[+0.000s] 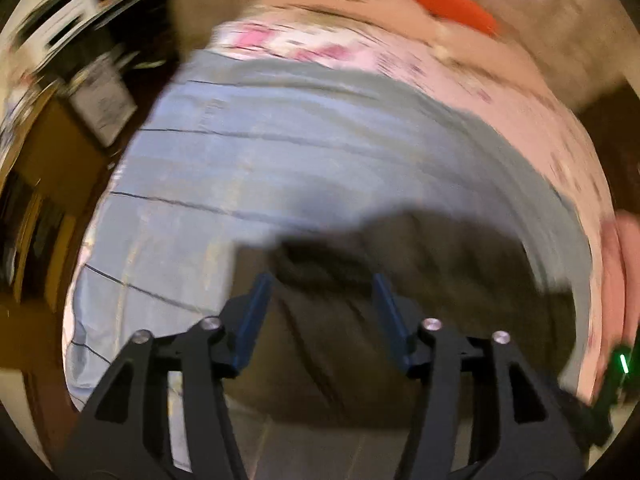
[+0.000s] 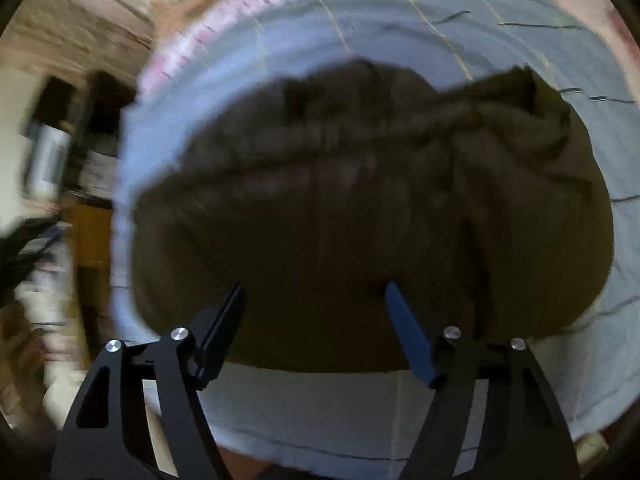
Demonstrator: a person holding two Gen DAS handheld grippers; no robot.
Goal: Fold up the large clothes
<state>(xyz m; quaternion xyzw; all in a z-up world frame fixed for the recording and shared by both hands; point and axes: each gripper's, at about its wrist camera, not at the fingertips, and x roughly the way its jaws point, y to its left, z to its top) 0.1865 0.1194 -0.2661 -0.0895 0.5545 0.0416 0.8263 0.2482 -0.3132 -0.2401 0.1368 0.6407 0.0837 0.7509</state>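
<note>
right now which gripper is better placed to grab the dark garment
Right, probably. The right gripper is open over the dark garment; the left gripper, also open, sits near its edge.

A dark olive-brown garment lies on a pale blue sheet with thin dark lines. Far behind, a pink floral bedcover and an orange carrot toy.

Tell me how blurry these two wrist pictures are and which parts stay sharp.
Left wrist view: heavy motion smear across the blue sheet, orange carrot toy and dark garment; left gripper stays crisp. Right wrist view: the garment is streaked and dim; right gripper sharp; both show fisheye curvature.
</note>
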